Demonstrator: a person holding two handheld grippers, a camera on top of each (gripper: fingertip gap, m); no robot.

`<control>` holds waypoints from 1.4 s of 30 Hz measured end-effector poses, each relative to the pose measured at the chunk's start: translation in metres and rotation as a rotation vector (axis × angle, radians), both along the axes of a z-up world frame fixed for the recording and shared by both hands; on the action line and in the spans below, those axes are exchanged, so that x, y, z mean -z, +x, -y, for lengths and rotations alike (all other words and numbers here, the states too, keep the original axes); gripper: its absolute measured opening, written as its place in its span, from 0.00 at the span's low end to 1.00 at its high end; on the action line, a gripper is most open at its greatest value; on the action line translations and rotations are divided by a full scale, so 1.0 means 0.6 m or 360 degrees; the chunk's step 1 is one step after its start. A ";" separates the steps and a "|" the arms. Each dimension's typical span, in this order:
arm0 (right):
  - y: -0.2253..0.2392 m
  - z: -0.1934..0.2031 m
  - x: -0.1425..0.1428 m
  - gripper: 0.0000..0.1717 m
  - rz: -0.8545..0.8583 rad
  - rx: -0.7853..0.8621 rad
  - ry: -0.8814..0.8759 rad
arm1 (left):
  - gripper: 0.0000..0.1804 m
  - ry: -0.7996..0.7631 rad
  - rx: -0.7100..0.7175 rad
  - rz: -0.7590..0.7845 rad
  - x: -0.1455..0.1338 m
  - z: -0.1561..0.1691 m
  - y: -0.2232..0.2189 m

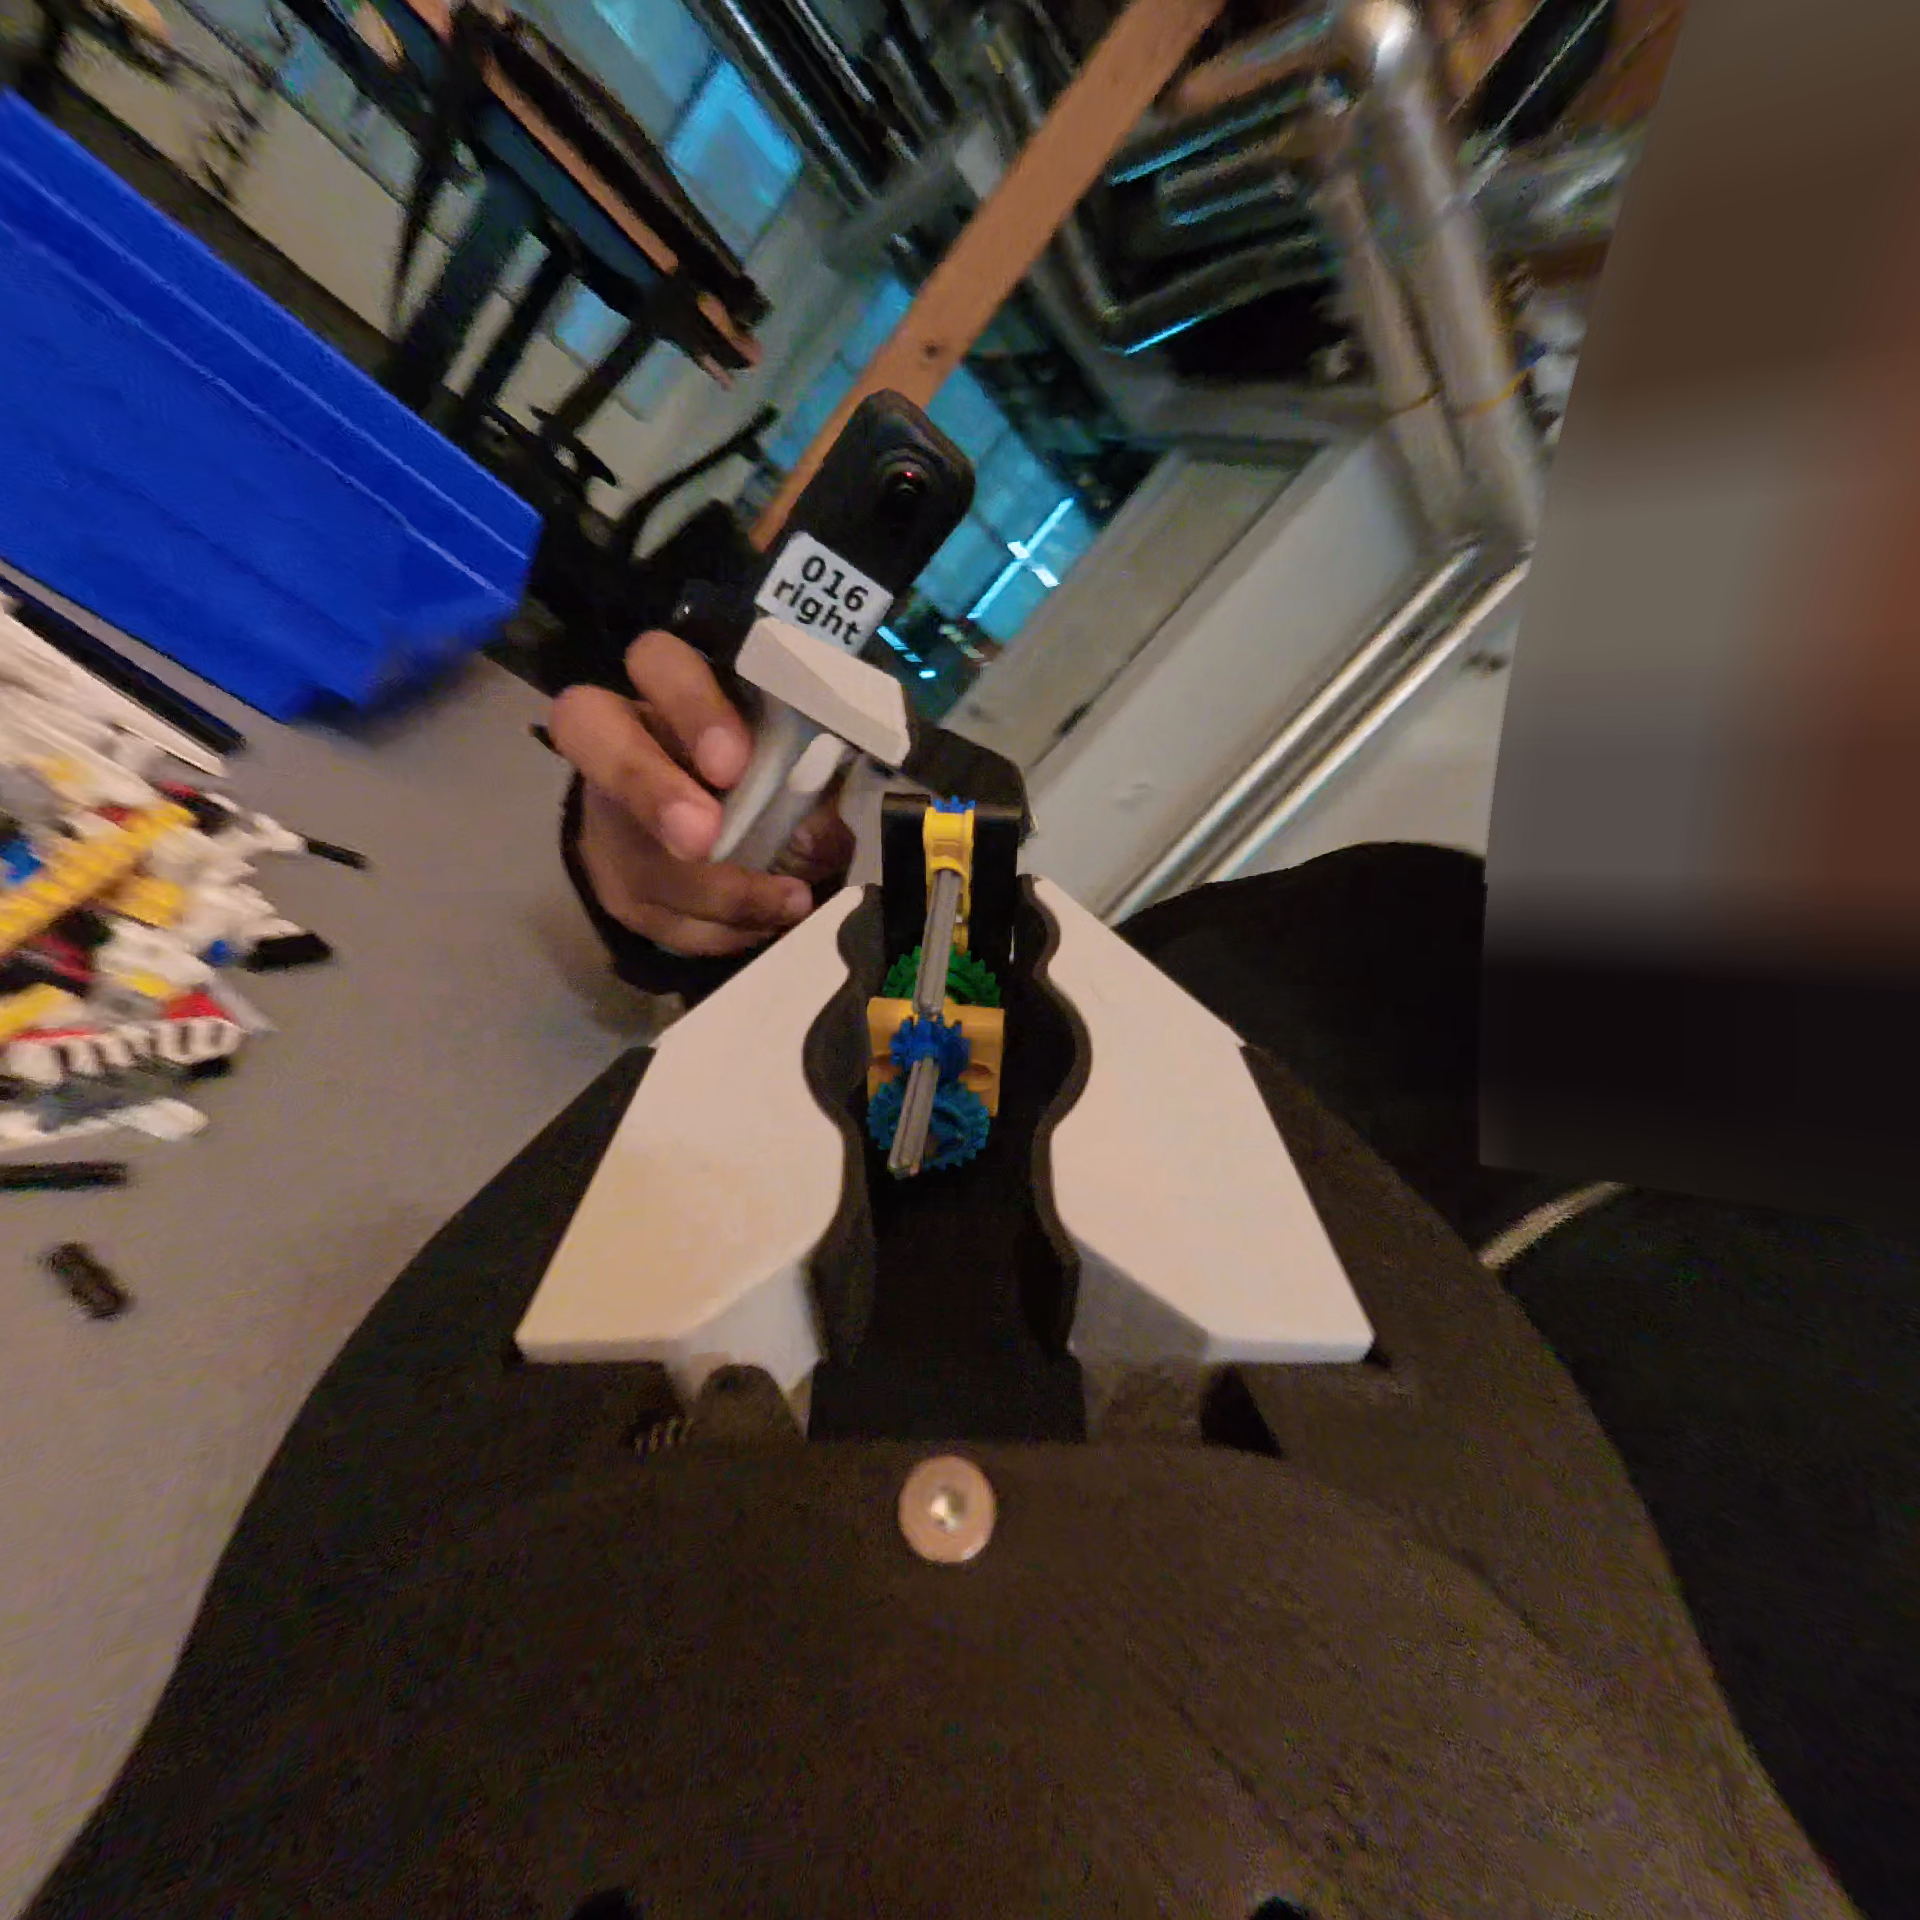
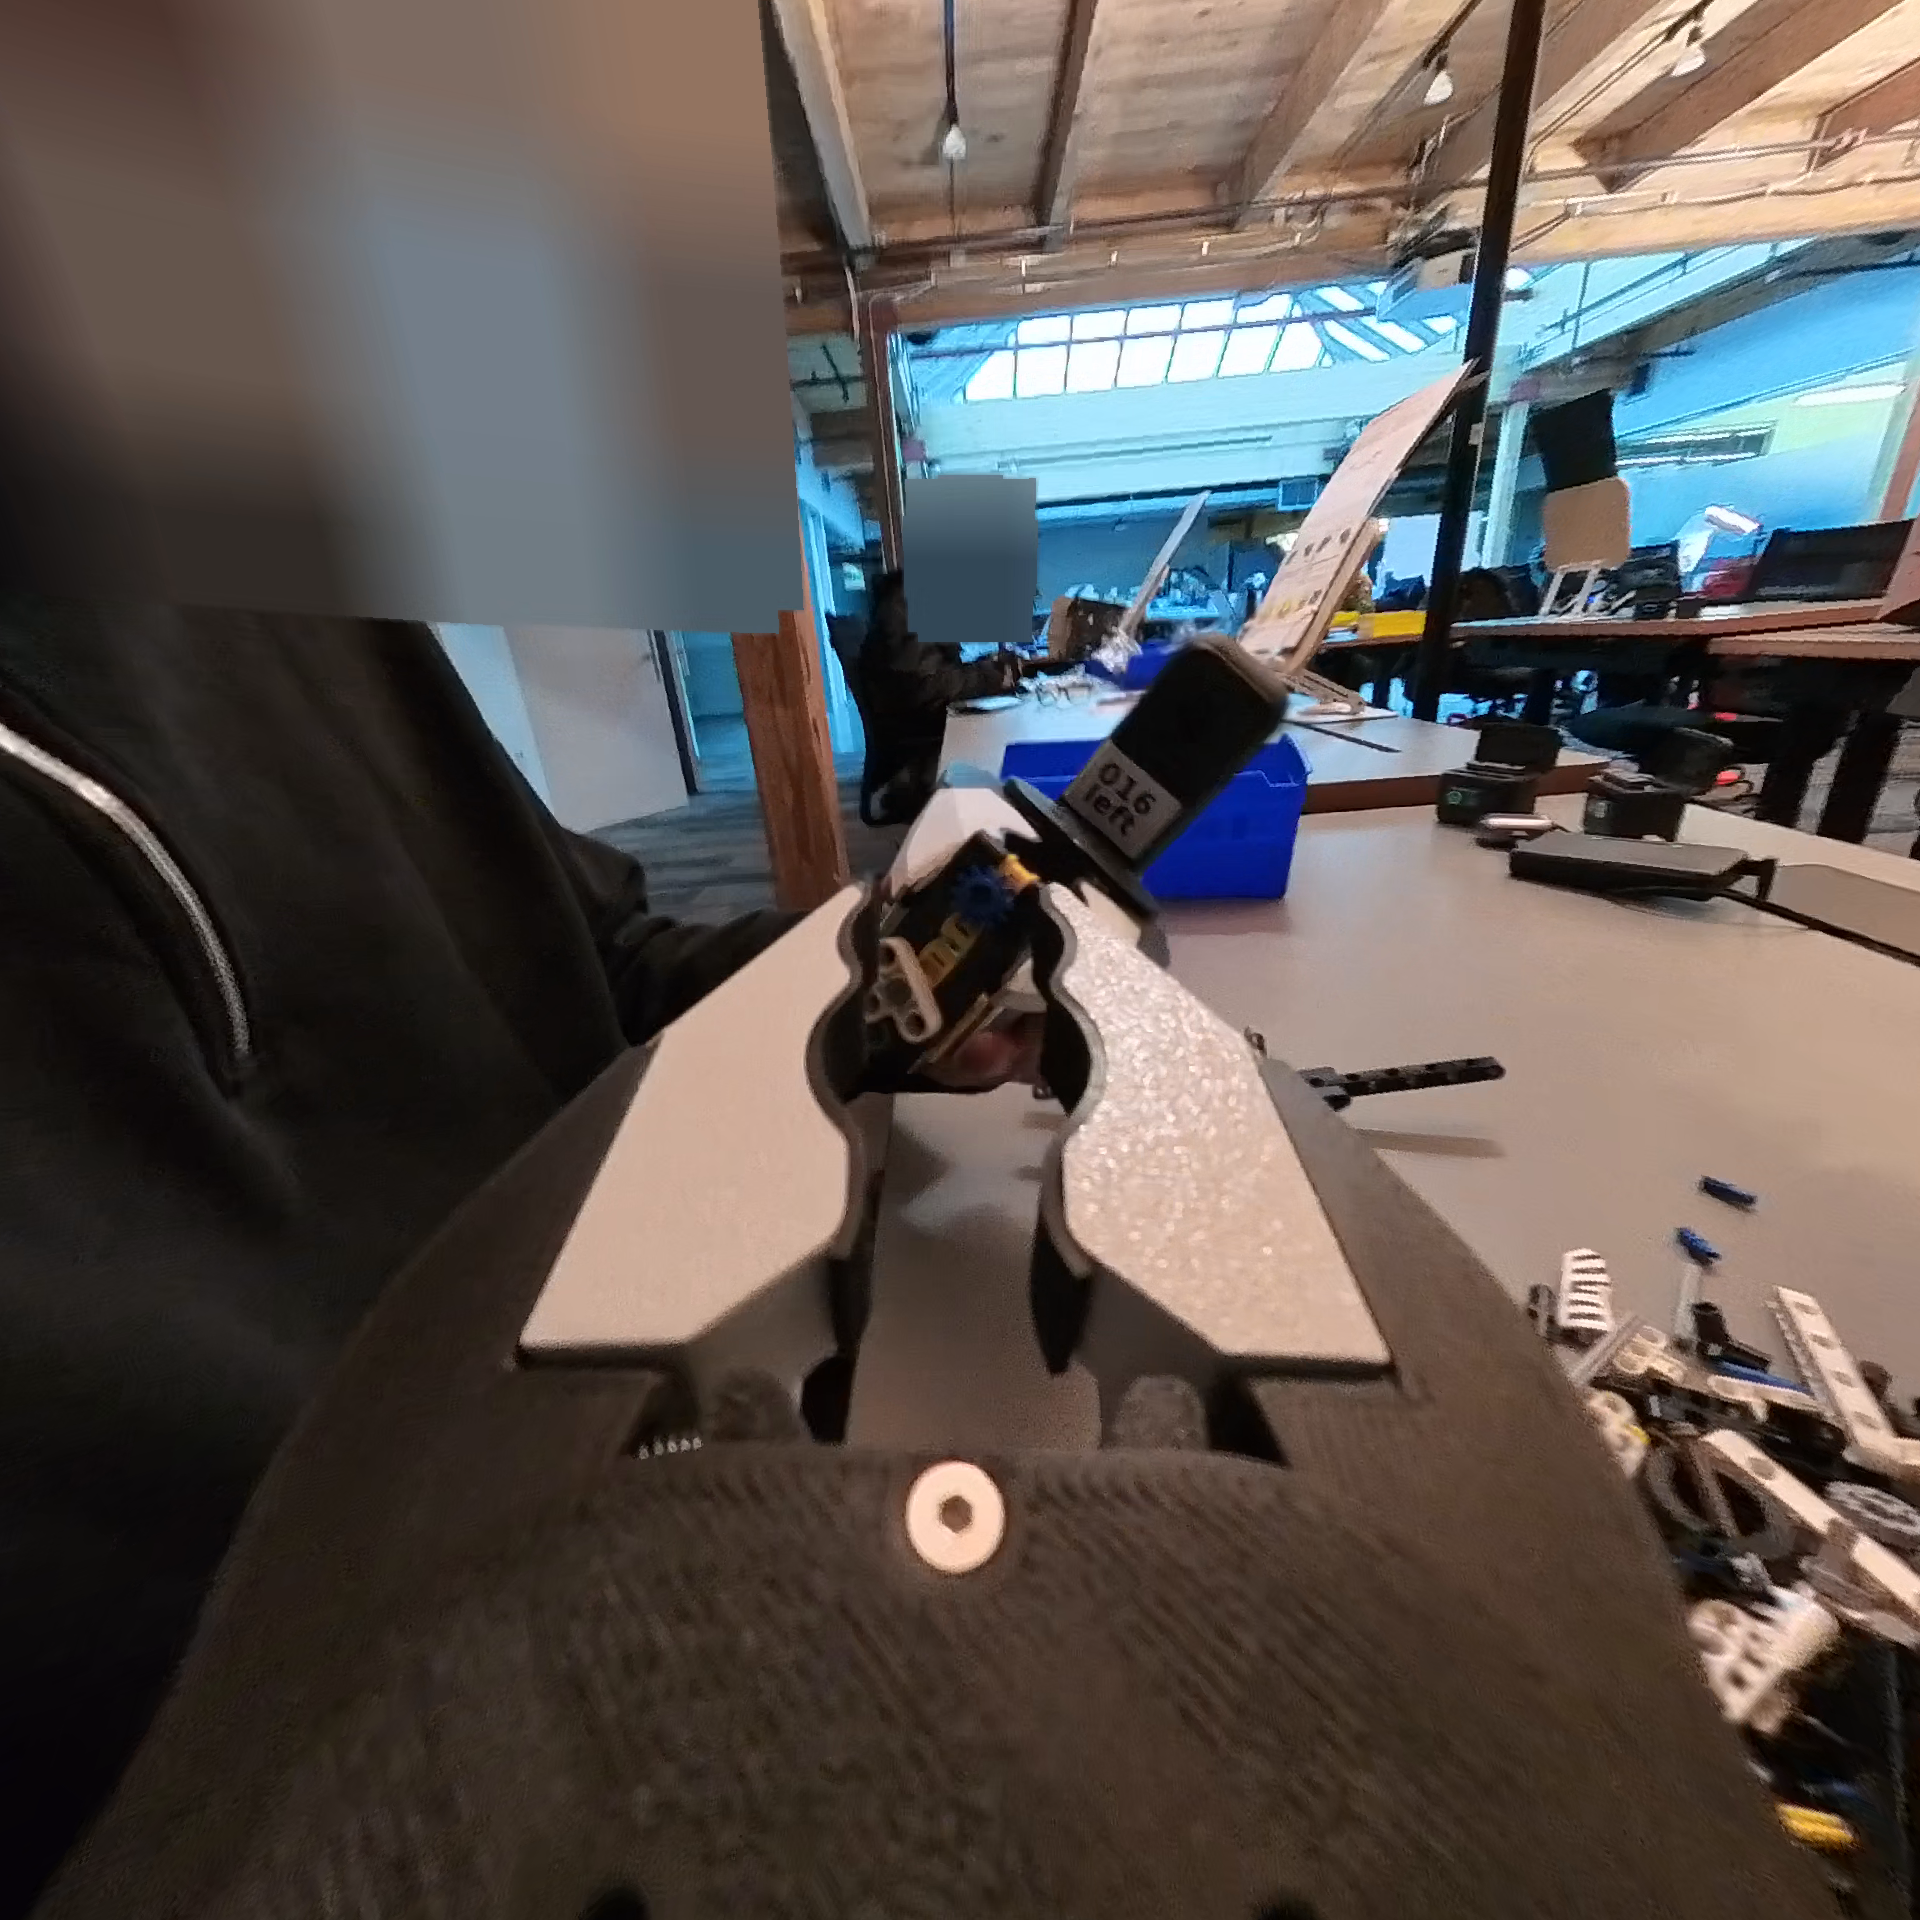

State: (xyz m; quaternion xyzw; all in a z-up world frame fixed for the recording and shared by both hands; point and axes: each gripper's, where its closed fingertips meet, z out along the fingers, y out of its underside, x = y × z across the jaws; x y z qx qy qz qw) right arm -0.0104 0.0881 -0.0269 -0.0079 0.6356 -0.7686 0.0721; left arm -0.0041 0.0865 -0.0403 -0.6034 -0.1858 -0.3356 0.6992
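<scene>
A small gear assembly (image 1: 935,1039) of yellow bricks, blue and green gears, a grey axle and a black frame is held in the air between both grippers. My left gripper (image 1: 948,894) is shut on its near part, with the pads against its sides. My right gripper (image 2: 951,914) closes on the other end, where the assembly (image 2: 935,956) shows a white beam, yellow parts and a blue gear. The right gripper also shows in the left wrist view (image 1: 914,769), held by a hand (image 1: 665,810). The left gripper shows in the right wrist view (image 2: 966,831), just beyond the assembly.
A blue bin (image 1: 208,468) stands on the grey table (image 1: 364,1143) and also shows in the right wrist view (image 2: 1226,821). A pile of loose building parts (image 2: 1714,1455) lies at the right, with a black beam (image 2: 1403,1075) nearby. A person's dark jacket (image 2: 208,1039) is close on the left. Only a small space, under 4 cm, lies between the two pairs of fingers.
</scene>
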 end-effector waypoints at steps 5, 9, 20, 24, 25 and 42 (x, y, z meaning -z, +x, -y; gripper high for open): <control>0.000 0.007 0.011 0.09 -0.0220 0.0139 0.0088 | 0.11 -0.0025 0.0075 0.0095 0.017 -0.006 0.006; 0.007 0.009 0.020 0.09 -0.0288 0.0140 0.0172 | 0.12 0.0011 0.0113 0.0153 0.012 -0.008 0.008; -0.001 -0.002 0.012 0.06 -0.0400 0.0242 0.0210 | 0.12 -0.0034 0.0063 0.0134 0.023 -0.007 0.001; -0.012 -0.056 -0.030 0.05 -0.0300 0.0244 -0.0019 | 0.12 0.0005 0.0003 0.0160 0.018 0.010 -0.015; -0.017 -0.070 -0.036 0.05 -0.0282 0.0259 -0.0063 | 0.12 -0.0010 -0.0017 0.0154 0.020 0.012 -0.018; -0.064 -0.044 0.012 0.05 -0.0167 0.0394 0.0074 | 0.12 -0.1673 -0.1068 -0.0549 0.227 0.112 -0.186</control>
